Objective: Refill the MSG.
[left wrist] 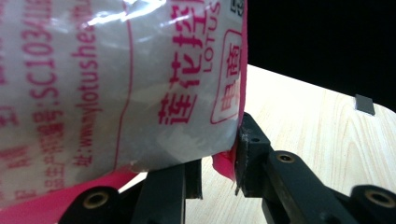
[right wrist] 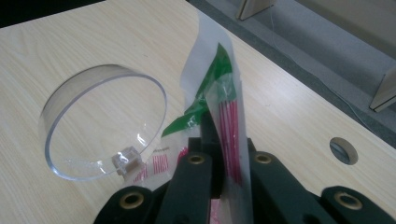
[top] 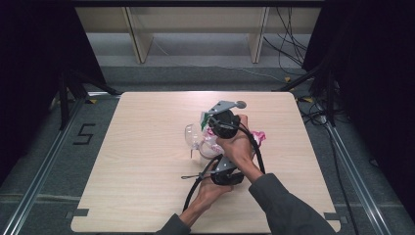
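Gripping a plastic bag (left wrist: 107,88) printed "LOTUS", left gripper (left wrist: 219,175) clamps its edge.

Even overhead light keeps the wooden table (top: 147,161) bright against black surroundings, while glare streaks the blurred, too-close plastic bag (left wrist: 116,84) in the left gripper view.

High view overhead facing forward-down on table (top: 147,147), gripper views close along jaws, sharing printed bag (left wrist: 116,84).

The plastic bag (left wrist: 116,93) is translucent white with pink print and a pink edge; its top strip (right wrist: 219,74), beside the clear lid (right wrist: 105,121), is green with red stripes.
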